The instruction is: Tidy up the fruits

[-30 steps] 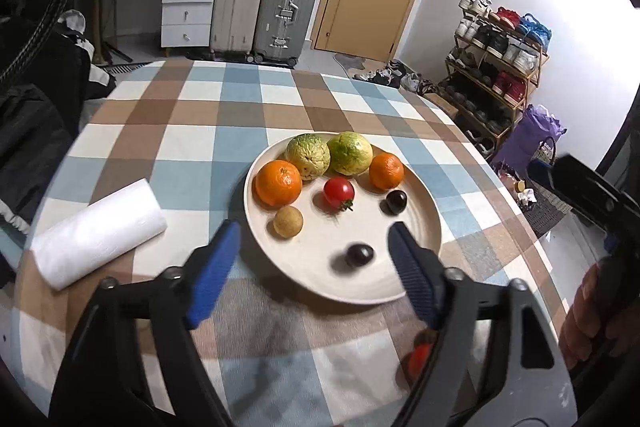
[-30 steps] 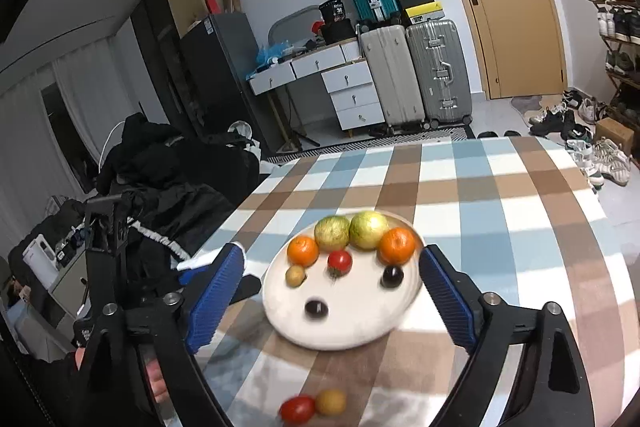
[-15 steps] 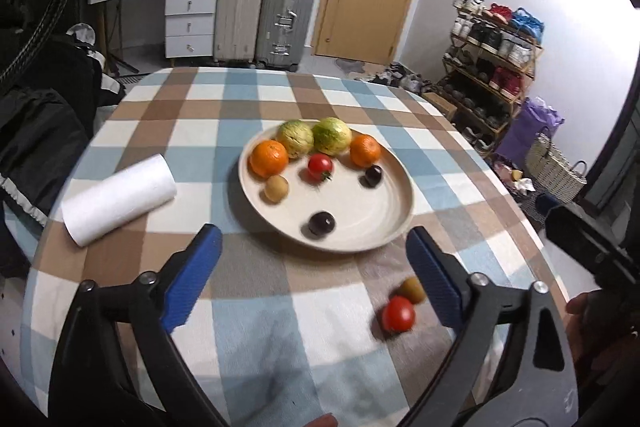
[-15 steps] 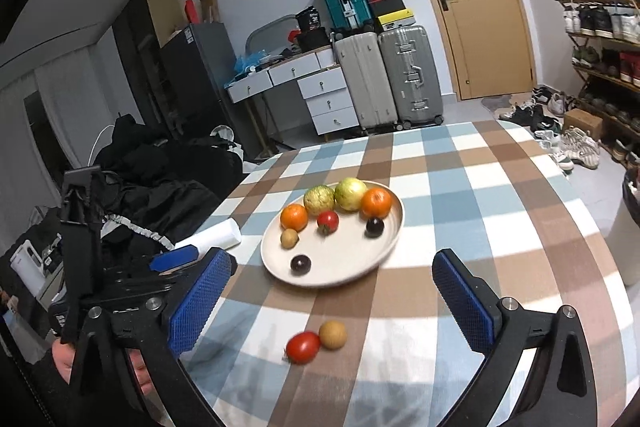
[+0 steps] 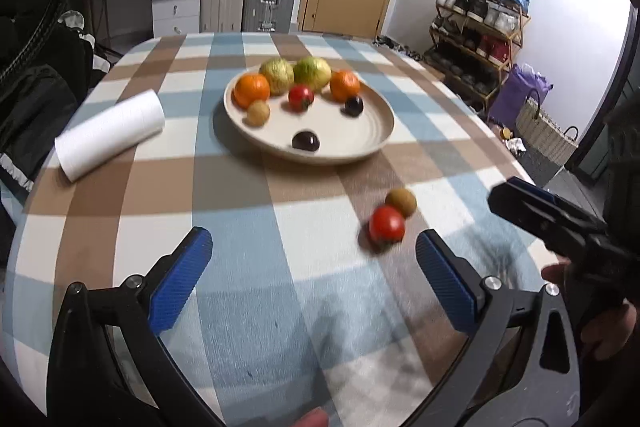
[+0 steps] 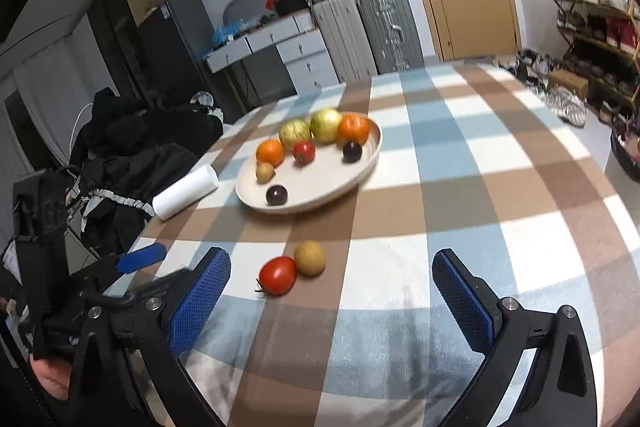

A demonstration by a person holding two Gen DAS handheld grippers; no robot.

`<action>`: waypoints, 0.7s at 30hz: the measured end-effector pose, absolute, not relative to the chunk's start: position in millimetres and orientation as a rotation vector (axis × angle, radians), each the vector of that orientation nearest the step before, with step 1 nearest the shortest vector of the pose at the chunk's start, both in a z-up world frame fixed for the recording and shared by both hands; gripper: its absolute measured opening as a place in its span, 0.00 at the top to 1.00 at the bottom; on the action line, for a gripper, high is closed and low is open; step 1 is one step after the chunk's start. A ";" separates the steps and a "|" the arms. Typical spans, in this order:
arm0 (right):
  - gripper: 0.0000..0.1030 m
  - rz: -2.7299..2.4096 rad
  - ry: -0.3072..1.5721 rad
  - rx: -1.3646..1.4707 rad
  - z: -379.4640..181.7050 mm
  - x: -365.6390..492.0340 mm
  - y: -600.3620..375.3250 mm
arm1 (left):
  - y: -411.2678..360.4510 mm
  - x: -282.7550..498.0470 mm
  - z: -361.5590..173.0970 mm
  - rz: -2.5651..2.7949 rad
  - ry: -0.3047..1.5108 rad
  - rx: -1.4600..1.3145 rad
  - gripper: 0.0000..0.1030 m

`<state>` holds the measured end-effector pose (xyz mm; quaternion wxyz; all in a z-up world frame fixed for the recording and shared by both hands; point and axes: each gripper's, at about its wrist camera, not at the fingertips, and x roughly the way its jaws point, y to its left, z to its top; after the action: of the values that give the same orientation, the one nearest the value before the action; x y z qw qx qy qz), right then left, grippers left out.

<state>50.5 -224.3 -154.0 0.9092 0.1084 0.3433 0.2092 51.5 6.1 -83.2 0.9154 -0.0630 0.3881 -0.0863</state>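
A cream plate [image 5: 376, 131] [image 6: 368, 159] on the checked tablecloth holds two oranges, two green-yellow fruits, a tomato, a small brown fruit and two dark plums. Off the plate, a red tomato [image 5: 386, 225] [image 6: 277, 275] and a brown kiwi-like fruit [image 5: 401, 202] [image 6: 309, 257] lie side by side on the cloth. My left gripper [image 5: 314, 277] is open over the near cloth, the loose tomato just ahead of its right finger. My right gripper [image 6: 332, 291] is open, with both loose fruits ahead between its fingers.
A white paper roll [image 5: 110, 135] [image 6: 186, 191] lies left of the plate. Dark clothing [image 6: 132, 155] is piled off the table's left side. Suitcases, drawers and a door stand behind; a shoe rack [image 5: 476, 27] is on the right.
Both grippers have pulled back from the plate toward the near table edge, so the plate looks farther off. The loose tomato and brown fruit now sit close ahead of the fingers.
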 end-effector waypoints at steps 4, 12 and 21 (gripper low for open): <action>0.00 0.450 0.753 0.258 -164.1 63.3 -223.0 | 8.1 50.8 -92.7 -0.177 0.820 -0.144 0.01; 0.01 0.472 0.795 0.291 -173.5 86.2 -211.2 | 10.2 58.7 -105.1 -0.197 0.864 -0.168 0.01; 0.29 0.488 0.848 0.281 -183.3 102.4 -197.8 | 7.7 69.4 -113.3 -0.236 0.895 -0.170 0.01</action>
<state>102.4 -197.8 -183.3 0.8732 0.1345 0.4059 0.2337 69.4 7.7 -113.3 0.8912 -0.0821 0.4314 -0.1139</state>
